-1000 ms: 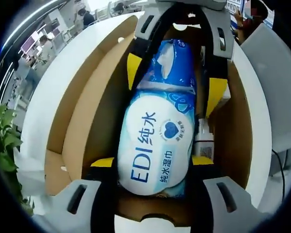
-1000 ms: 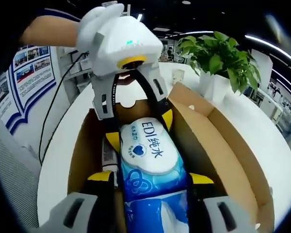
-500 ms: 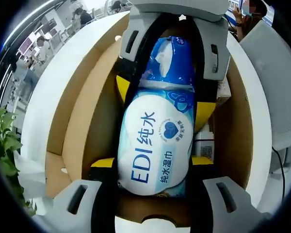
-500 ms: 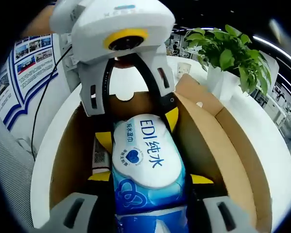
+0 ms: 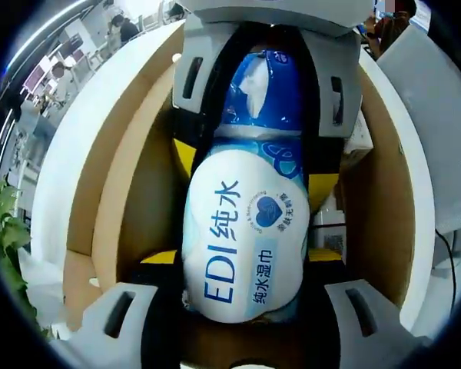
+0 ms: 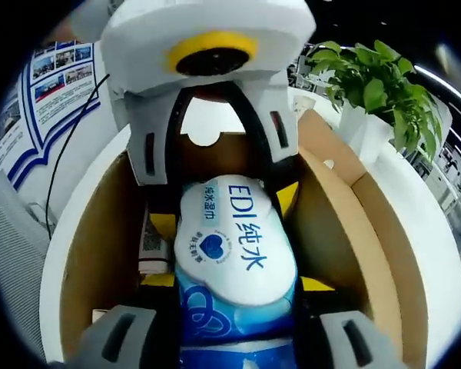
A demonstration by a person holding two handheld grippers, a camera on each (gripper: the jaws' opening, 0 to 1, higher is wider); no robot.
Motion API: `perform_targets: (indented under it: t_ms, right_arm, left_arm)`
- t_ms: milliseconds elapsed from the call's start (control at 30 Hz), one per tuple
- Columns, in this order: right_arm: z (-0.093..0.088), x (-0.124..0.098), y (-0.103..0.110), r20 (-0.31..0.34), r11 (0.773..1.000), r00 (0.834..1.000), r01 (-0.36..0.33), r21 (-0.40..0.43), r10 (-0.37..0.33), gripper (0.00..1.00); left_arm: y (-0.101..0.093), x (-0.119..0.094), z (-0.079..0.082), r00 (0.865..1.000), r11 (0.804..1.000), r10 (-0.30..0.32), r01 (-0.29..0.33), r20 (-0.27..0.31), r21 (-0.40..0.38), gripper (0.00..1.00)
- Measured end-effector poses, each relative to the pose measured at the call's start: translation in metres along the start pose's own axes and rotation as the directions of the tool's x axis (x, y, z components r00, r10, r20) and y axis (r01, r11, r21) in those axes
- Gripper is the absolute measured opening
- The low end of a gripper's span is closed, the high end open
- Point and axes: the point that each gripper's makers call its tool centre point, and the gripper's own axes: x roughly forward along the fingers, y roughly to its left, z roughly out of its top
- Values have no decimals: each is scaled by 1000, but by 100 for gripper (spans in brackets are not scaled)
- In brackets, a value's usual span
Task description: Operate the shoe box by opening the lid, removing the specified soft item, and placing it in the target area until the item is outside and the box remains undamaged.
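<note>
A white round table (image 5: 84, 146) carries the open shoe box (image 5: 131, 192).

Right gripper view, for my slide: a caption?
Both grippers clamp the wet-wipes pack inside the open cardboard shoe box.

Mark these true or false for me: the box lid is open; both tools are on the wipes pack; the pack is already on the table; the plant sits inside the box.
1. The shoe box lid is open. True.
2. The left tool and right tool both clamp the wipes pack. True.
3. The pack already lies on the table. False: it is over the box interior, held at both ends.
4. The plant sits inside the box. False: it stands on the table outside it.
</note>
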Motion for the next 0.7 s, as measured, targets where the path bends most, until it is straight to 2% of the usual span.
perform_targets:
  t_ms: [367,700]
  right_arm:
    - [0,-1,0,10,1000,1000,8,-22,-8,49]
    - [2,-3,-2,13,999,999,31,-30,-31,43]
  left_arm:
    - [2,0,3,1000,1000,19,-19,7,14,59]
    - [2,-2,3,999,999,36,-36,-22,21,58]
